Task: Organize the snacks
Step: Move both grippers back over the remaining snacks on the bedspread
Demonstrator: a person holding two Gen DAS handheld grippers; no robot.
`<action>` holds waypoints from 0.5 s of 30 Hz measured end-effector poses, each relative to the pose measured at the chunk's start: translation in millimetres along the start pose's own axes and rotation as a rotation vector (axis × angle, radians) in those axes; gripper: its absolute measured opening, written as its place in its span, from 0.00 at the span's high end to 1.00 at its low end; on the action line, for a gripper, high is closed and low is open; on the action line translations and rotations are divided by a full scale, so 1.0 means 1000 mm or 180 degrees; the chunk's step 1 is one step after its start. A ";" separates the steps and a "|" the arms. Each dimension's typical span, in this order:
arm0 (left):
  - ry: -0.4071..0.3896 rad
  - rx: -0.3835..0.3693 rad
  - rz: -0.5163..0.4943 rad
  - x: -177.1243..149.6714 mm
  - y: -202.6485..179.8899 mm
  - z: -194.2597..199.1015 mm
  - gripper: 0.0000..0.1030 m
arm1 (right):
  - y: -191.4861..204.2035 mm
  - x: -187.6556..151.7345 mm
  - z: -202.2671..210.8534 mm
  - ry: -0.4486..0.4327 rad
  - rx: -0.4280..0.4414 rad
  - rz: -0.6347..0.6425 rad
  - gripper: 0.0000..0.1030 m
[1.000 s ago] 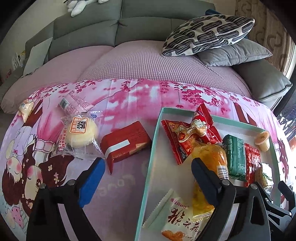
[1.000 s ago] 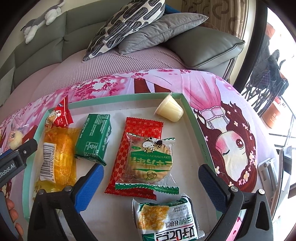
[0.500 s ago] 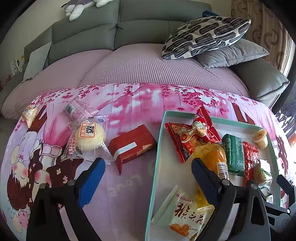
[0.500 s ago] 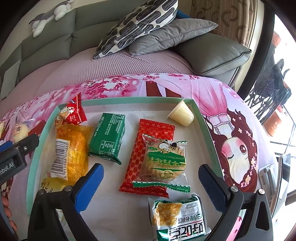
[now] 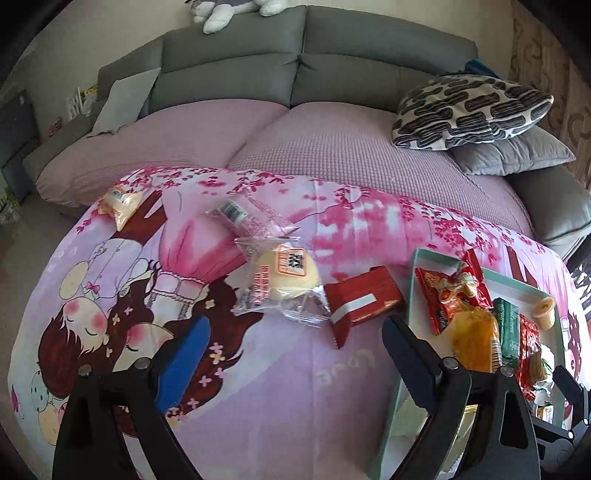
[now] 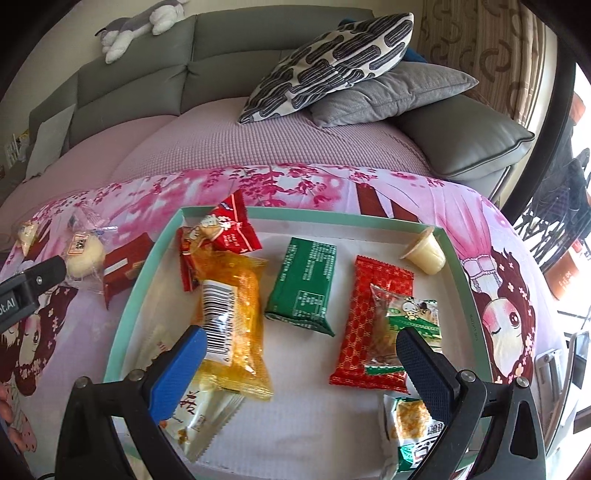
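Note:
A mint-rimmed tray (image 6: 461,273) holds several snacks: a yellow packet (image 6: 232,317), a green packet (image 6: 304,284), a red packet (image 6: 369,325) and a jelly cup (image 6: 424,253). The tray (image 5: 415,284) sits at the right in the left wrist view. On the pink cloth lie a round bun in clear wrap (image 5: 284,280), a red box (image 5: 364,299), a pink packet (image 5: 251,218) and a small yellow snack (image 5: 122,201). My left gripper (image 5: 295,365) is open and empty, in front of the bun and red box. My right gripper (image 6: 299,363) is open and empty above the tray.
The cloth covers a table in front of a grey sofa (image 5: 295,74) with a pink cover. A patterned cushion (image 6: 332,62) and a grey cushion (image 6: 391,96) lie at the sofa's right. A plush toy (image 6: 140,26) rests on the sofa back.
My left gripper has swung left, from the tray toward the bun and red box. My right gripper has shifted left and pulled back a little over the tray. Both stay open.

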State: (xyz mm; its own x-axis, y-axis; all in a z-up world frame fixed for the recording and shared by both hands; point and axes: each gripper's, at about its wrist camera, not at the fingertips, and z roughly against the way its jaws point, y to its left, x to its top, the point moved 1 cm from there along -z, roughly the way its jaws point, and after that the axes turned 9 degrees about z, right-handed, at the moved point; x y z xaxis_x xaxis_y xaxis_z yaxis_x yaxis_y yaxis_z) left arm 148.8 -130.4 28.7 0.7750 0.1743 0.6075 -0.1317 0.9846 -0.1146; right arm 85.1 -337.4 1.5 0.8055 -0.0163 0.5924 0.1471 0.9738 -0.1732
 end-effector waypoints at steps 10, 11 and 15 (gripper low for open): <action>-0.0145 0.0185 0.0260 0.014 0.057 0.008 0.08 | 0.051 0.009 0.004 -0.0088 0.0306 0.0208 0.00; -0.0161 0.0194 0.0280 0.015 0.061 0.008 0.08 | 0.056 0.010 0.004 -0.0099 0.0349 0.0220 0.00; -0.0209 0.0186 0.0319 0.021 0.077 0.008 0.08 | 0.077 0.013 0.004 -0.0115 0.0474 0.0259 0.00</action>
State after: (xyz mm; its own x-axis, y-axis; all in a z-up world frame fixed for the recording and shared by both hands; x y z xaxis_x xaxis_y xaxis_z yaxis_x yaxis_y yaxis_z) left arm 149.8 -50.6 38.8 0.7143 0.2701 0.6456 -0.2436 0.9608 -0.1324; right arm 105.0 -262.3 -1.1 0.7896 0.0695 0.6096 -0.0066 0.9945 -0.1049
